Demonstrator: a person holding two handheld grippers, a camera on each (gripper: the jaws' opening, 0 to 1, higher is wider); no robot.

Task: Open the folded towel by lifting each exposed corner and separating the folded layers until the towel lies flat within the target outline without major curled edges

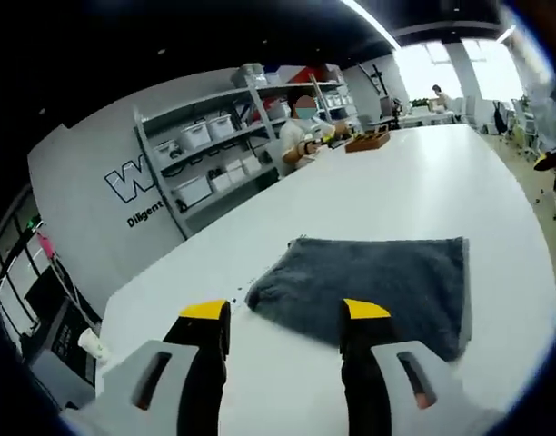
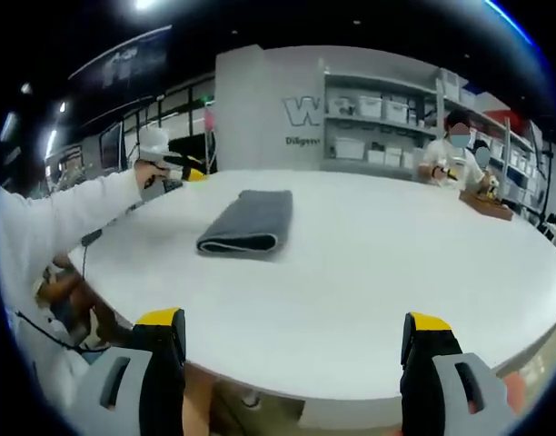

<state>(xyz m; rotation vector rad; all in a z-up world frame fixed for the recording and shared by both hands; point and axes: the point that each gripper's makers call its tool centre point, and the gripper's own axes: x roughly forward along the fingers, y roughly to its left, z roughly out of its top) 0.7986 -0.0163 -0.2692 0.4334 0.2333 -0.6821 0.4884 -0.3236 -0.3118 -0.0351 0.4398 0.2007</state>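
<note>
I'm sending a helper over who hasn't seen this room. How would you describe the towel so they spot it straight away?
Look at the large white table in front of the grey shelving. On its bare top lies the towel, a dark grey, fluffy cloth folded into a thick rectangle. It is the one soft dark thing there; the wooden tray sits far off by a seated person.

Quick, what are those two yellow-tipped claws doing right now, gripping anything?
Left gripper: open, holding nothing, close to the folded gray towel.
Right gripper: open, empty, farther back from the towel.
</note>
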